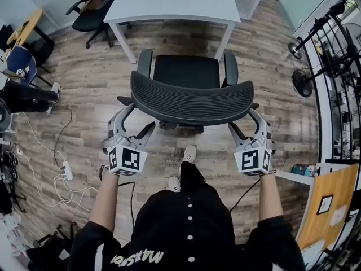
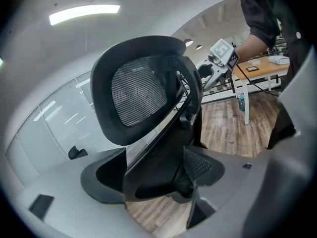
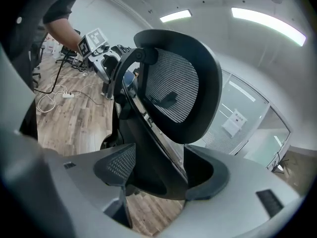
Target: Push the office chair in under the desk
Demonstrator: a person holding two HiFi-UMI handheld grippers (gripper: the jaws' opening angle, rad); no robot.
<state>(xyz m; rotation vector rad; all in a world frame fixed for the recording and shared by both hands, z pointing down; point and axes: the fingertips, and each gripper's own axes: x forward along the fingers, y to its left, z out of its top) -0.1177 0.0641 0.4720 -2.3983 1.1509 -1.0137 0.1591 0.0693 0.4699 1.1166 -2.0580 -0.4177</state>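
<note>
A black mesh office chair (image 1: 186, 71) stands facing the white desk (image 1: 169, 1), its seat just short of the desk's front edge. Its curved backrest (image 1: 192, 100) is nearest me. My left gripper (image 1: 135, 120) is closed on the backrest's left end, and my right gripper (image 1: 247, 122) on its right end. In the left gripper view the backrest edge (image 2: 163, 148) fills the gap between the left gripper's (image 2: 153, 177) pads. The right gripper view shows the same hold: the backrest frame (image 3: 148, 148) sits in the right gripper (image 3: 158, 175).
Another black chair (image 1: 90, 10) stands at the back left by a small table. A power strip with cables (image 1: 66, 171) lies on the wood floor at left. A fan (image 1: 302, 82) and stands line the right side, beside an orange-topped table (image 1: 327, 205). My shoes (image 1: 190, 153) are just behind the chair.
</note>
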